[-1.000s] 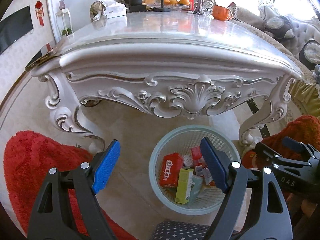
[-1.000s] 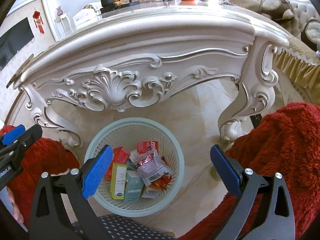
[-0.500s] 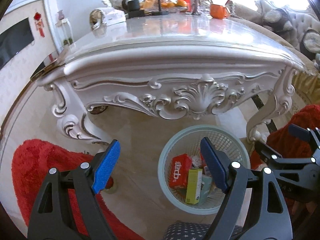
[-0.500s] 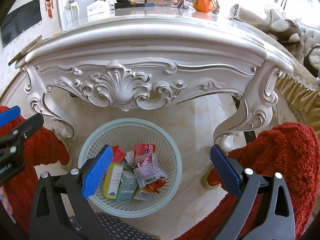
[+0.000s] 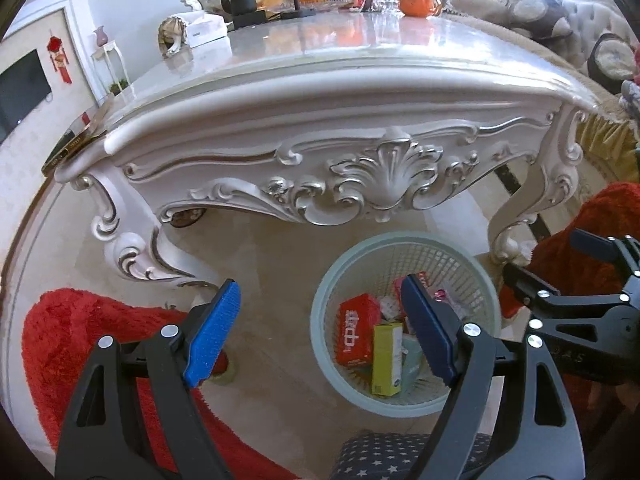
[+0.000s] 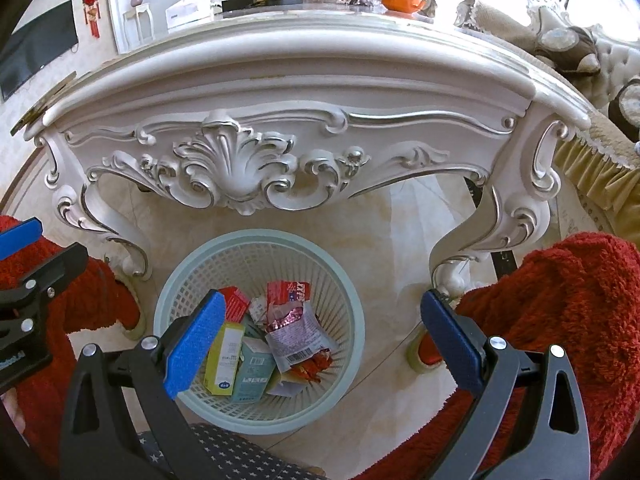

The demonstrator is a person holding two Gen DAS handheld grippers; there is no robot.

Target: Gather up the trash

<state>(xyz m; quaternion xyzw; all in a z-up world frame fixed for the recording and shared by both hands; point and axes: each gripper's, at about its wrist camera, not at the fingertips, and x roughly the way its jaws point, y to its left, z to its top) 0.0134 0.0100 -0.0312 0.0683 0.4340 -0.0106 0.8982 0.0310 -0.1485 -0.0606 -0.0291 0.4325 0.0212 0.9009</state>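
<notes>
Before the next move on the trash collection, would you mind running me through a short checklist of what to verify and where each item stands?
1. Left gripper empty: ok; its jaws have just been opening wider, nothing between them.
2. Right gripper empty: ok; open, nothing between its pads.
3. Basket upright on the floor under the table edge: ok.
4. Trash inside the basket, not spilled: ok; red box, yellow box and silver wrapper lie within the rim.
5. Room left in the basket: ok; the pile sits well below the rim.
6. Trash left on the tabletop: cannot tell; only the mug and other far-end things show.
</notes>
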